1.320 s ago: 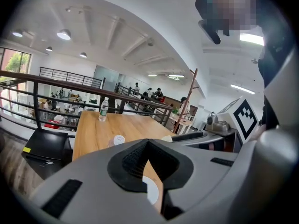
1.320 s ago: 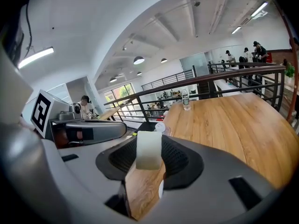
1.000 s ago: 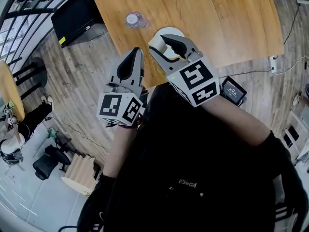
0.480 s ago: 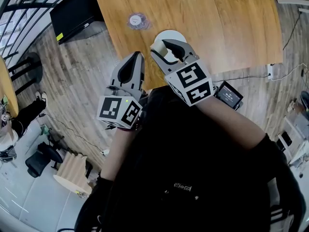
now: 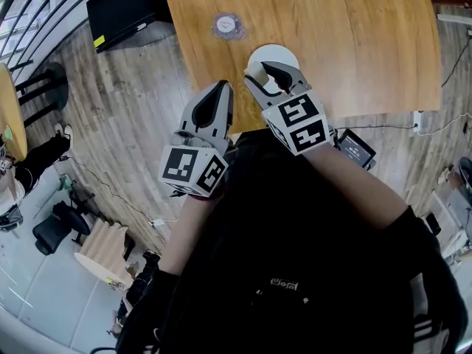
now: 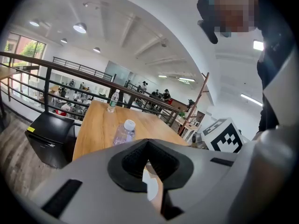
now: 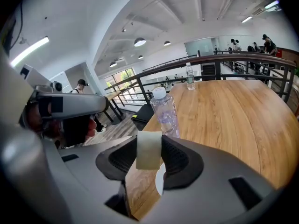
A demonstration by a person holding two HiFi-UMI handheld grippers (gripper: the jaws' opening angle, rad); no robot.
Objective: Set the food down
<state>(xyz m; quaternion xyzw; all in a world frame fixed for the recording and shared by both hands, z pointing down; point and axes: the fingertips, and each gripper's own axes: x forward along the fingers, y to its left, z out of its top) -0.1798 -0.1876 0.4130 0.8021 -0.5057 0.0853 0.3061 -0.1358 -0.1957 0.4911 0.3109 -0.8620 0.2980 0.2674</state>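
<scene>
Wooden table (image 5: pixel 354 43) carries a white plate (image 5: pixel 269 53) and an upright water bottle (image 5: pixel 227 25) (cap on).

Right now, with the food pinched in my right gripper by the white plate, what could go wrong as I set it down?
1. The pale food piece sticks out past the pads of the right gripper, so it could tip or slip before reaching the plate.
2. The water bottle stands just beyond the plate, and overshooting forward might knock it over.
3. The plate sits fairly near the edge of the table, so a hard touchdown could shove it.
</scene>
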